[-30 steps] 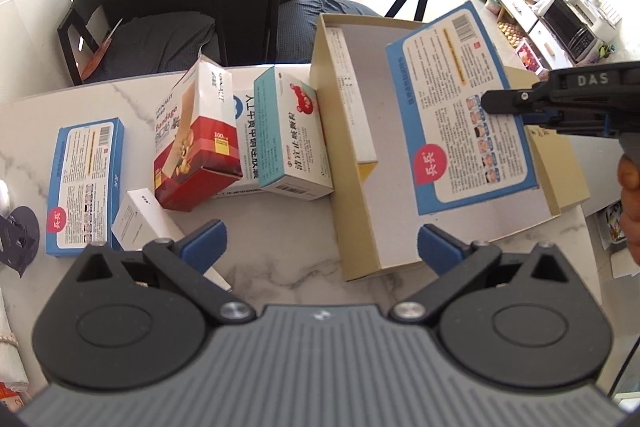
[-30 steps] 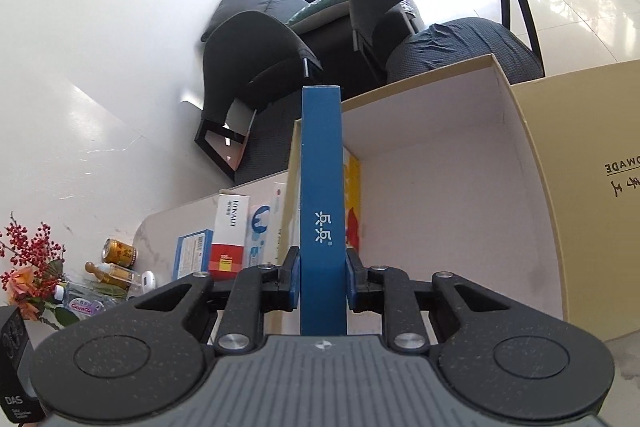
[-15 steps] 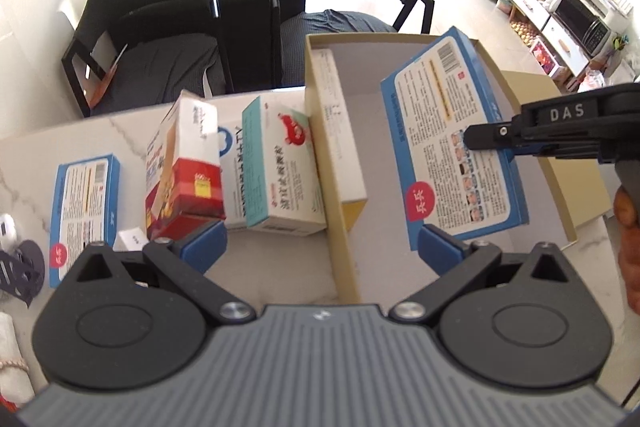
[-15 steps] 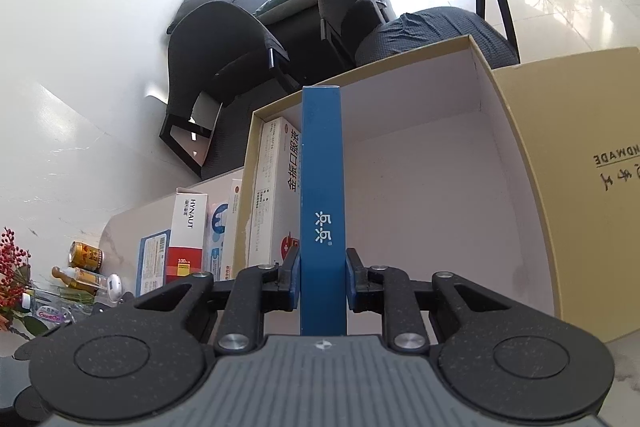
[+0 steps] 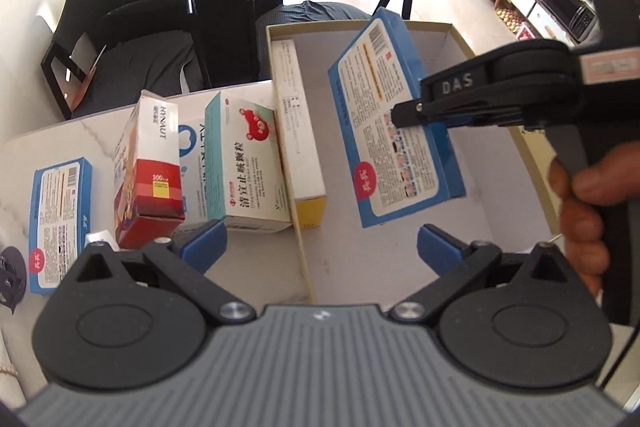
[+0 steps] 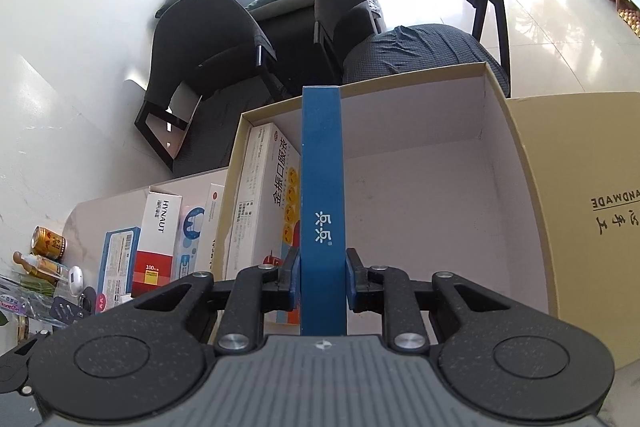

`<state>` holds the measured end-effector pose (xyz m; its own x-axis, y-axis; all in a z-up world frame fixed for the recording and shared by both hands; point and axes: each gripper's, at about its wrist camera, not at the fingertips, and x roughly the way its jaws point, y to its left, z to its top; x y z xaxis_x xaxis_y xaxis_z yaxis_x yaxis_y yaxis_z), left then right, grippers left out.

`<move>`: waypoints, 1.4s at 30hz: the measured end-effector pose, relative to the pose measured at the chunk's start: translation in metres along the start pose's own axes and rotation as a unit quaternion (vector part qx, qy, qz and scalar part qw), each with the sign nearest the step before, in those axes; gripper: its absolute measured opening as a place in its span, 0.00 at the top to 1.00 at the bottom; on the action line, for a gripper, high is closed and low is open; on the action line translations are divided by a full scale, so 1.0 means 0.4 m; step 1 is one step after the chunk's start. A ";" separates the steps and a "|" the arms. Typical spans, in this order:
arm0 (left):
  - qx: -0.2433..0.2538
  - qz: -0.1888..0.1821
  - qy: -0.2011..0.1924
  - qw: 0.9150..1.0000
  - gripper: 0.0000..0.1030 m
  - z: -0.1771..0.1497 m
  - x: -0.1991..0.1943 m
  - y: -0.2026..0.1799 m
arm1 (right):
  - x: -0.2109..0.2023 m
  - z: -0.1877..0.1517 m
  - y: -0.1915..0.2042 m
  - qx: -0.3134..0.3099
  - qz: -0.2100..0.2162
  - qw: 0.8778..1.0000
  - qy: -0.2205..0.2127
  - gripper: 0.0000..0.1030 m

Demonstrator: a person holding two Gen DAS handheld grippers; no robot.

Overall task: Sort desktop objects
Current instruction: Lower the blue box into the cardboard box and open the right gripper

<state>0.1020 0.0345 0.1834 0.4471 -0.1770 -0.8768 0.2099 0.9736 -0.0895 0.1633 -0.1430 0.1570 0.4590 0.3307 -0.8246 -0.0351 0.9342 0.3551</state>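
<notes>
Since one second ago your right claw [image 6: 322, 281] has carried the blue box [image 5: 396, 119] further over the open cardboard box [image 5: 456, 35] and a little lower — it now hangs inside the rim, tilted, not touching the floor of the cardboard box as far as the left view shows. The claw is clamped on the narrow edge of the blue box, one pad on each side. Your hand [image 5: 580, 211] grips the handle at the right edge of the left view.

Your left claw [image 5: 320, 247] stands wide apart with nothing between its pads, above the near wall of the cardboard box. One white and yellow box [image 5: 298, 131] already lies inside along the left wall. On the table [image 5: 256, 267] outside wait the teal box [image 5: 244, 163], the red and white box [image 5: 148, 167] and a second blue box [image 5: 58, 219].
</notes>
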 end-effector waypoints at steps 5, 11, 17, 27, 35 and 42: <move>-0.010 0.012 0.002 1.000 0.00 -0.011 -0.011 0.025 | 0.059 0.019 -0.002 0.002 0.006 1.000 0.011 0.77; -0.026 0.019 0.007 0.999 0.00 -0.031 -0.016 0.058 | 0.118 0.042 0.001 0.010 0.011 1.000 0.021 0.77; -0.036 0.024 0.011 0.999 0.00 -0.045 -0.020 0.087 | 0.152 0.050 0.020 0.003 0.009 1.000 0.028 0.77; -0.048 0.022 0.012 0.999 0.00 -0.054 -0.017 0.114 | 0.182 0.059 0.010 0.015 0.020 0.999 0.022 0.76; -0.050 0.009 0.010 0.999 0.00 -0.051 -0.016 0.111 | 0.179 0.064 -0.035 0.086 0.115 0.989 0.019 0.66; -0.056 0.009 0.007 0.998 0.00 -0.048 -0.019 0.122 | 0.177 0.058 -0.027 0.087 0.136 0.987 0.025 0.62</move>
<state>0.0920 0.0862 0.1765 0.4370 -0.1579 -0.8855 0.1036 0.9868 -0.1248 0.2168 -0.1327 0.1050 0.4086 0.5761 -0.7080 0.0039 0.7745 0.6325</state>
